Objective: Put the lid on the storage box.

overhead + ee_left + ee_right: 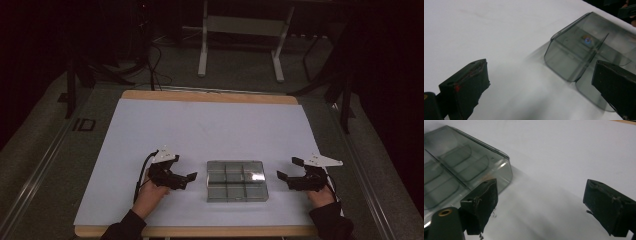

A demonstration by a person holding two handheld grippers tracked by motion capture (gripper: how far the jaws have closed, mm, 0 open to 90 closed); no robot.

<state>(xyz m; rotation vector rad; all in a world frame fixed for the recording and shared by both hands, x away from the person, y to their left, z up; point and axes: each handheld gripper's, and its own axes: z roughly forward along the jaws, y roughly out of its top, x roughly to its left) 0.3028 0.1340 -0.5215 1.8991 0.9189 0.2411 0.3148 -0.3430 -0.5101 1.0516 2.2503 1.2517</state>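
While both hands wait, the left gripper (186, 178) and right gripper (288, 169) have jaws wide apart, holding nothing. Between them sits the clear box (236, 180), probably just beside each, not touching.

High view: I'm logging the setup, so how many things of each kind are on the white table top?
Clear divided boxes: 1, the compartment box
Hand-held grippers: 2, the left gripper and the right gripper, both with fingers apart, one on each side of the box
Total: 3, on the white table top
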